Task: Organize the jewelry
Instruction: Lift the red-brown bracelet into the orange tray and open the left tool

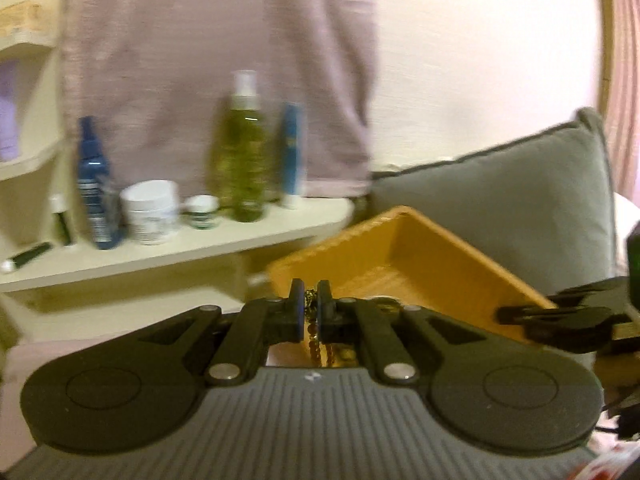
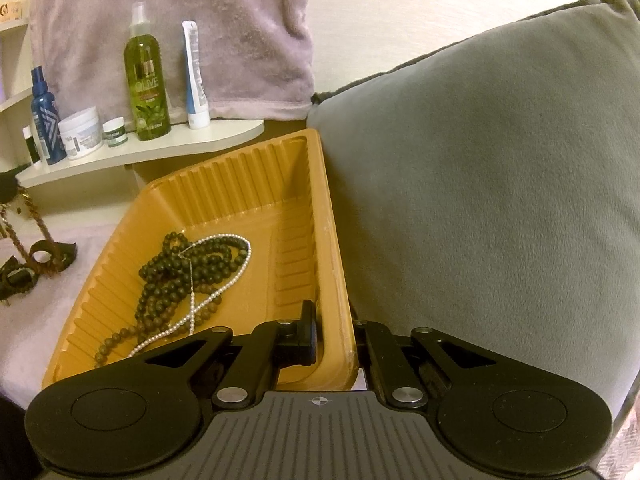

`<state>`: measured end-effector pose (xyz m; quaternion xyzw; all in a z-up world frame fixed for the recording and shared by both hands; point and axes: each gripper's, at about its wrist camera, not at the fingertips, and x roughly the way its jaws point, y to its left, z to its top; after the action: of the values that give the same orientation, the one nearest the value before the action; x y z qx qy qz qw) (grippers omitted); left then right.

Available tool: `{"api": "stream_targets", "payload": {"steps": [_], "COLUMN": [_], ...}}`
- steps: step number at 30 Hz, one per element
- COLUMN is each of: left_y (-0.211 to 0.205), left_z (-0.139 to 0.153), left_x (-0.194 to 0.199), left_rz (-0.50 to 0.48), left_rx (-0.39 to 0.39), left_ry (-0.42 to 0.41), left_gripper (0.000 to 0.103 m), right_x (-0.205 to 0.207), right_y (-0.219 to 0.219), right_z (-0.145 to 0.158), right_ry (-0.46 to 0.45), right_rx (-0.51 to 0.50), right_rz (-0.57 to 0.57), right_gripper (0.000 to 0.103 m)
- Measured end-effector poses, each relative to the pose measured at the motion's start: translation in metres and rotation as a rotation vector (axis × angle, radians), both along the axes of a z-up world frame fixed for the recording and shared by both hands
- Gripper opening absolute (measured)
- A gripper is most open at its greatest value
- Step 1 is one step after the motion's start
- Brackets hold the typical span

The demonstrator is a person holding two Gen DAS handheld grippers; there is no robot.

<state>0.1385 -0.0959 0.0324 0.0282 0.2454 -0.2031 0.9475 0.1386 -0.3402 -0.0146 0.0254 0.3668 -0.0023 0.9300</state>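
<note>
An orange ribbed plastic tray lies on the pale bed cover and holds a dark bead necklace and a white pearl strand. My right gripper is shut on the tray's right wall; it shows from the side in the left wrist view. My left gripper is shut on a gold and brown chain necklace that hangs below the jaws, in front of the tray. In the right wrist view the left gripper is at the far left edge, with the chain hanging down to the bed.
A grey cushion stands against the tray's right side. A cream shelf behind carries an olive spray bottle, a blue bottle, a tube and white jars. A mauve towel hangs on the wall.
</note>
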Motion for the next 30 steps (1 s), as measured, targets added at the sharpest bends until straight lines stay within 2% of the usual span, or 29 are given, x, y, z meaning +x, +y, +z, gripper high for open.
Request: {"api": "stream_targets", "payload": {"steps": [7, 19, 23, 30], "left_y": [-0.034, -0.05, -0.046, -0.014], "left_z": [-0.017, -0.043, -0.047, -0.048], "left_x": [-0.007, -0.01, -0.009, -0.011], "left_rz": [-0.095, -0.137, -0.121, -0.021], "left_rx": [0.003, 0.032, 0.036, 0.038], "left_ry": [0.054, 0.11, 0.115, 0.109], "left_gripper": [0.005, 0.005, 0.012, 0.013], "right_x": [0.0, -0.002, -0.002, -0.002], "right_y": [-0.001, -0.002, -0.002, -0.002], "right_z": [0.0, 0.001, 0.002, 0.002], "right_ry": [-0.003, -0.007, -0.007, -0.006], "right_rx": [0.008, 0.014, 0.015, 0.015], "right_rz": [-0.001, -0.001, -0.001, -0.002], "right_gripper": [0.005, 0.005, 0.005, 0.005]}}
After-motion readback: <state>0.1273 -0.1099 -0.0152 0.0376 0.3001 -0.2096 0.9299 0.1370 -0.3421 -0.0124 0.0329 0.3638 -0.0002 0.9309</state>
